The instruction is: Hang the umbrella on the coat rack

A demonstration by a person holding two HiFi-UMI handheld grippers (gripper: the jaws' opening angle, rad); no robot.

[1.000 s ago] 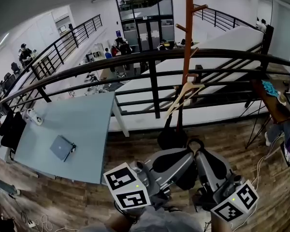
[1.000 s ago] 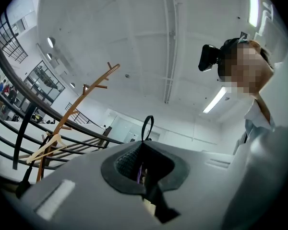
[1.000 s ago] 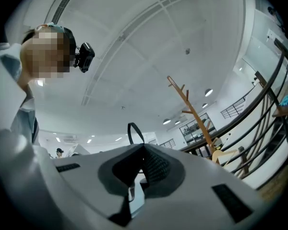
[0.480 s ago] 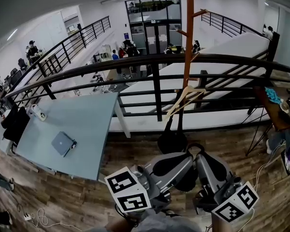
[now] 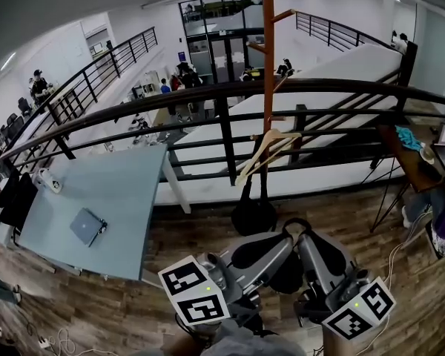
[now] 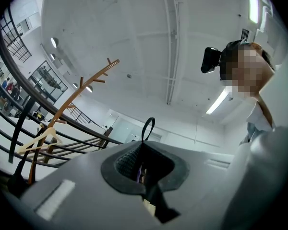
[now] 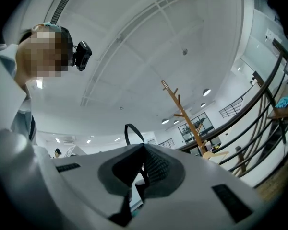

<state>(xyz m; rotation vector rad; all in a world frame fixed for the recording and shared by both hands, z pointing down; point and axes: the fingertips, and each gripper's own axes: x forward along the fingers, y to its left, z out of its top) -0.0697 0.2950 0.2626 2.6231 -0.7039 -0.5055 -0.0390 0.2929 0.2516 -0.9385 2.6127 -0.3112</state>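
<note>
Both grippers are held low and close together on the near side of a black railing, with their tips almost touching. In the left gripper view, the left gripper is seen with its jaws pressed together. The thin black umbrella loop is pinched at their seam and stands up above it. The right gripper is likewise closed: in the right gripper view its jaws are clamped on the base of a loop that rises just left of the seam. In the head view a single loop is seen arching up where the two tips meet. The rest of the umbrella is covered by the grippers and cannot be made out.

The rack, a wooden pole with short upward pegs, is stood just in front of the railing, beyond the grippers and a little to their left. A pale hanger is hung tilted on it at about mid-rail height. A black bag is hung below the hanger, close to the wooden floor. The loop is held short of the rack, lower than the hanger, and is on none of the pegs. A grey table is set to the left, and a small grey device is laid on it.
</note>
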